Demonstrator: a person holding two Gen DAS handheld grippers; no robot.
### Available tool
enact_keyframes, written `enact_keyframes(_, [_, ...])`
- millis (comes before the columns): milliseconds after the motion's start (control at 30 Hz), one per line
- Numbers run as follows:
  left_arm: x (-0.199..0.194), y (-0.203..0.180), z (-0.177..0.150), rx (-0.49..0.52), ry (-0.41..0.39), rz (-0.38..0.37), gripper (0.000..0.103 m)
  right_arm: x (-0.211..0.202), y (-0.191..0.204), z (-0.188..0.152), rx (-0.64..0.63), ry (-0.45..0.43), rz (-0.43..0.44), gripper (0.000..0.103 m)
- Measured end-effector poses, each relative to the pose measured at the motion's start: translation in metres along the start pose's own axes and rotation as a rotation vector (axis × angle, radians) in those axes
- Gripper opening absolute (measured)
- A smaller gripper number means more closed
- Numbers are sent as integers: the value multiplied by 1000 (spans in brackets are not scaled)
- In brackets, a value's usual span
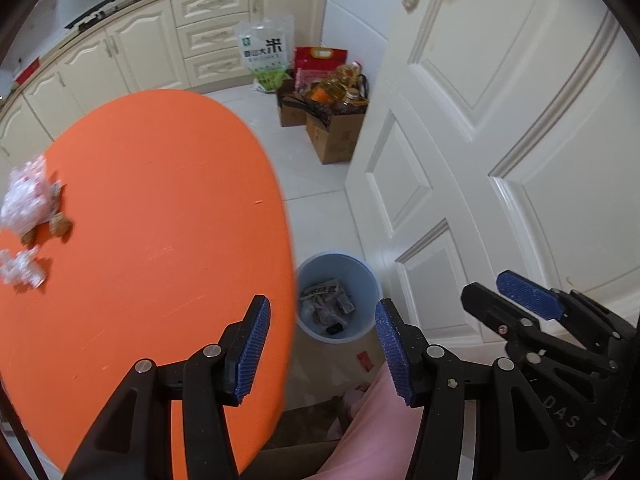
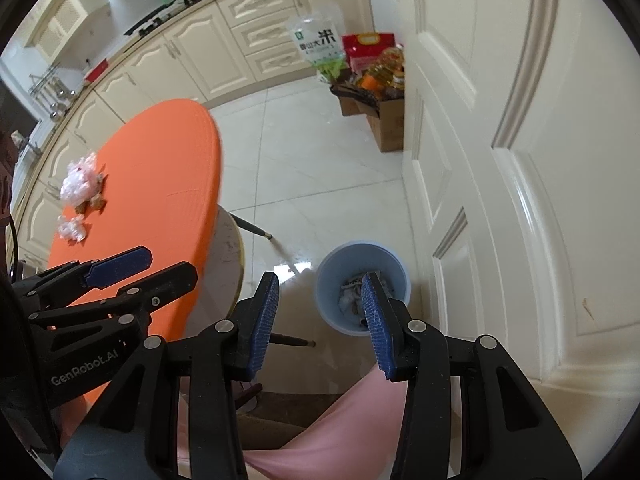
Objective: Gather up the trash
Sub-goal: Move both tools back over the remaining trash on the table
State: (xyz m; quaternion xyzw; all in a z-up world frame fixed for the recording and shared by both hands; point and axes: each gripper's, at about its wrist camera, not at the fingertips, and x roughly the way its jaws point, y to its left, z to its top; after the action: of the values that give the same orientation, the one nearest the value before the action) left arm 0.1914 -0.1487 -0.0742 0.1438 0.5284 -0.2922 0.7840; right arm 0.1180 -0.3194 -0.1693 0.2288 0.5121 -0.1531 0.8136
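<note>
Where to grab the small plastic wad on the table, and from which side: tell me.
Take the small wad across its crumpled middle, coming down from above with fingers wide. It lies loose and low on the orange table, apart from the bigger bag and the brown scraps beside that, so a top pinch probably clears them. Both the left gripper and right gripper are open and empty.
</note>
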Motion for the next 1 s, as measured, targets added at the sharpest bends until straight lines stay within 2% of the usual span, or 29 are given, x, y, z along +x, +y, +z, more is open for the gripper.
enact_keyframes(233, [-35, 31, -26, -57, -56, 58, 51, -19, 55, -7, -91, -48, 23, 51])
enact_keyframes(300, [-47, 44, -36, -84, -70, 78, 51, -24, 74, -9, -123, -61, 27, 62])
enact_keyframes(367, [-56, 53, -46, -105, -81, 102, 51, -28, 95, -11, -161, -82, 28, 69])
enact_keyframes(467, [-74, 67, -62, -143, -106, 132, 52, -32, 128, -16, -228, -78, 47, 71])
enact_keyframes(500, [-81, 73, -68, -158, -117, 139, 53, -33, 137, -18, -245, -73, 47, 79])
enact_keyframes(533, [-90, 82, -75, -177, -130, 152, 54, -34, 148, -20, -268, -74, 43, 80])
enact_keyframes(700, [-123, 113, -109, -263, -177, 187, 61, -40, 200, -33, -359, -96, 65, 87])
enact_keyframes(933, [-168, 149, -159, -351, -220, 263, 75, -39, 252, -47, -432, -92, 120, 89])
enact_keyframes(1000, [-176, 160, -171, -382, -219, 274, 75, -36, 264, -54, -442, -99, 145, 96])
